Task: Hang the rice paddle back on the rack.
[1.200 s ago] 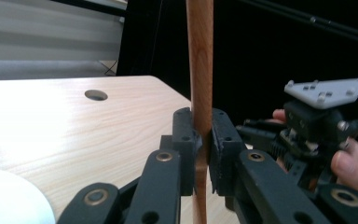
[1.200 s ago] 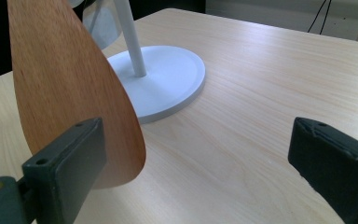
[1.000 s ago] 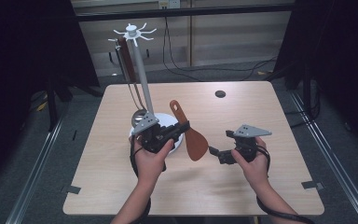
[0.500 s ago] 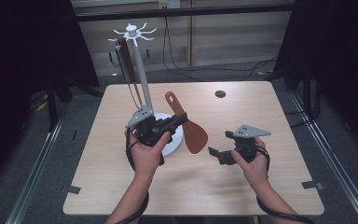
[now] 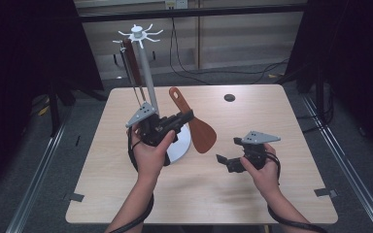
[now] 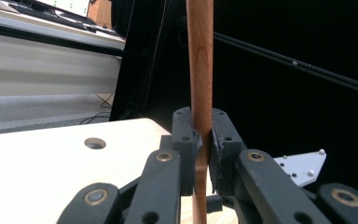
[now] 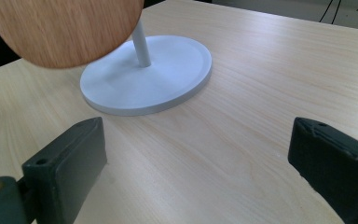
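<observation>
Above the table (image 5: pixel 272 126), beside the white rack (image 5: pixel 146 73), our left gripper (image 5: pixel 187 118) clamped the wooden spatula (image 5: pixel 201 133) by its handle; our right gripper (image 5: pixel 222 160) rested with jaws apart; we judged the handle's hole should meet a hook squarely, the grip kept firm.

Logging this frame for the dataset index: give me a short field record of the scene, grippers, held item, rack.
work in hand: wooden spatula held above the table, beside the rack
left gripper: shut on the spatula's handle, blade toward the person
right gripper: open, nothing between the jaws, low over the table
utensil rack: white pole on a round base, hooks at the top
on the rack: two utensils hanging at the left side; kind too small to tell
table hole: far side, right of centre
</observation>
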The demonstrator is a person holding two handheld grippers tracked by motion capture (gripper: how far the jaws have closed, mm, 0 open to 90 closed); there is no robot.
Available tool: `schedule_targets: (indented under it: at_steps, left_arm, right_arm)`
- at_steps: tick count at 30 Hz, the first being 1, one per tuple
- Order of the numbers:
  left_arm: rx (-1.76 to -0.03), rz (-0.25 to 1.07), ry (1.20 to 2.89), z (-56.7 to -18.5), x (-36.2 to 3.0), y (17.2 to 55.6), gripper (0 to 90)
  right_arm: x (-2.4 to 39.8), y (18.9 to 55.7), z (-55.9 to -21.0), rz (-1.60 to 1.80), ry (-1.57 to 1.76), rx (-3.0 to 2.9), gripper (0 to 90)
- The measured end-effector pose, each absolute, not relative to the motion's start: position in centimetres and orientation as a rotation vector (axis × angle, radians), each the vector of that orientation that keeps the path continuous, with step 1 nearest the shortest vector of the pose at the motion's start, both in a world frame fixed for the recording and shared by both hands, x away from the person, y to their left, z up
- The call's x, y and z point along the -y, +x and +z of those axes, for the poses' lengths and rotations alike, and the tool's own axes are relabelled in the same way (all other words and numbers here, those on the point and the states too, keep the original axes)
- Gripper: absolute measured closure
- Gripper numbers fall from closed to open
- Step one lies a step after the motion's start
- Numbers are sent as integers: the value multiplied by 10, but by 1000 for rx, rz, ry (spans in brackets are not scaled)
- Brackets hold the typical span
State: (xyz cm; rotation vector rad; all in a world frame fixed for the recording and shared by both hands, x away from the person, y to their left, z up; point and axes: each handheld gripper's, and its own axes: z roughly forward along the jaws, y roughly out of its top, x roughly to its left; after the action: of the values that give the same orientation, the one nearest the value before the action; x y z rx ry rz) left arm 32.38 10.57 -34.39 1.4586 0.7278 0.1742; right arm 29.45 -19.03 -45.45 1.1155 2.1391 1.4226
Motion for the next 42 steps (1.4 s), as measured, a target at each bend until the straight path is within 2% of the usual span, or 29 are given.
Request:
schedule_targets:
  at_steps: [14,42]
  left_arm:
    - [-722,183,1387,-322,-113,327,830]
    - [-711,217,1347,-290,-124,346,830]
  right_arm:
    - [189,296,-455,1427,1101,-2146,41]
    - [193,298,-452,1451,1110,-2130,42]
